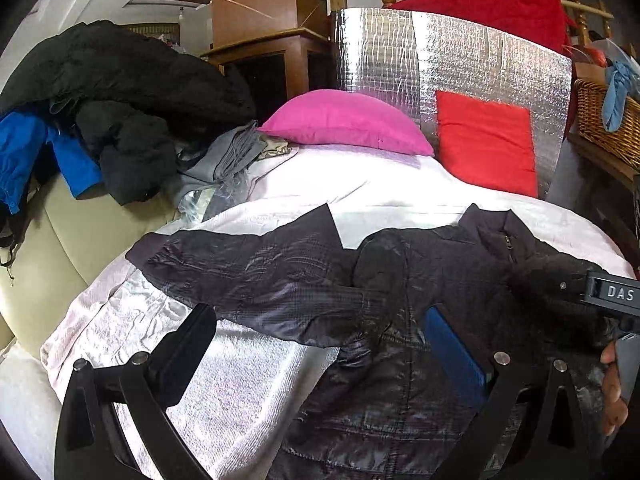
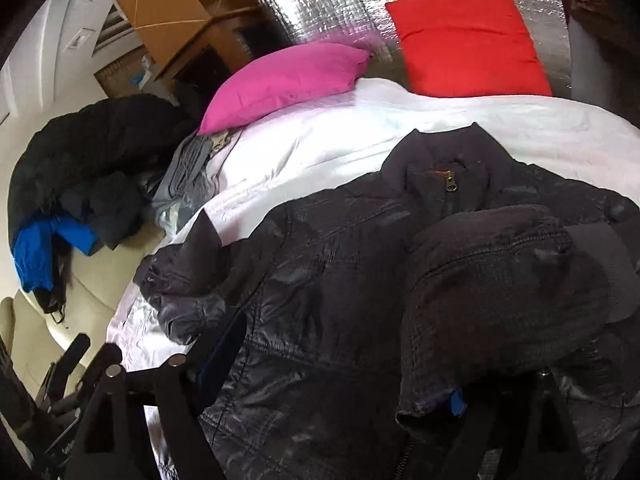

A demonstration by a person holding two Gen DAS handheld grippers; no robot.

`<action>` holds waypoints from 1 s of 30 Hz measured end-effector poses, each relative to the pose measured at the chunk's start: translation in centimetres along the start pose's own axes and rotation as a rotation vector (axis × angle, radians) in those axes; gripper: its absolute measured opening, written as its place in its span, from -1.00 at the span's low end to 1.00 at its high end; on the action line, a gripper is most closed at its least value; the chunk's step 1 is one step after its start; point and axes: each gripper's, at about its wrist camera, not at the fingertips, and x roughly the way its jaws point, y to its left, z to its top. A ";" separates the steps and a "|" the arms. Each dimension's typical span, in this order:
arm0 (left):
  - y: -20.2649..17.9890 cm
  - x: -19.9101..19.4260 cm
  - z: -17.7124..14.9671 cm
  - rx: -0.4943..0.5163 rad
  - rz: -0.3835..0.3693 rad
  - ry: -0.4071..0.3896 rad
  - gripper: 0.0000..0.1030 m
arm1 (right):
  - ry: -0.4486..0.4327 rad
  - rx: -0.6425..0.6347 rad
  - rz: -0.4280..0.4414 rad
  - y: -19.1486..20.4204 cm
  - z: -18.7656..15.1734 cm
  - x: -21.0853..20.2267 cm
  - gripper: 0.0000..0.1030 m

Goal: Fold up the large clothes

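Across the middle of both frames, the dark jacket (image 1: 400,280) is spread on the pale sheet (image 1: 360,188), one sleeve (image 2: 500,280) folded over its chest. The left gripper (image 1: 332,344) is held apart above it. Whether the right gripper (image 2: 348,376) is apart cannot be told, fabric hiding one finger. The slick shell could slide, and the folded sleeve be undone, if only one layer is pinched.

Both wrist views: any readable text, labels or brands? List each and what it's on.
"DAS" – white letters on the dark body of the right tongs, at the right edge of the left wrist view; the word may run on past the frame.
Jacket: no readable label; the brass zip pull shows no legible mark.
Right wrist view: no readable text.
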 end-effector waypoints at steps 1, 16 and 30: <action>0.0 -0.2 0.0 0.002 0.001 -0.007 1.00 | -0.005 0.000 0.016 -0.3 -0.1 -0.6 0.68; -1.6 -1.1 0.4 0.013 -0.045 -0.031 1.00 | 0.032 -0.012 0.021 -1.0 0.0 -1.4 0.68; -1.9 -0.6 0.0 0.016 -0.047 0.007 1.00 | 0.048 0.082 0.046 -1.7 0.5 -1.8 0.68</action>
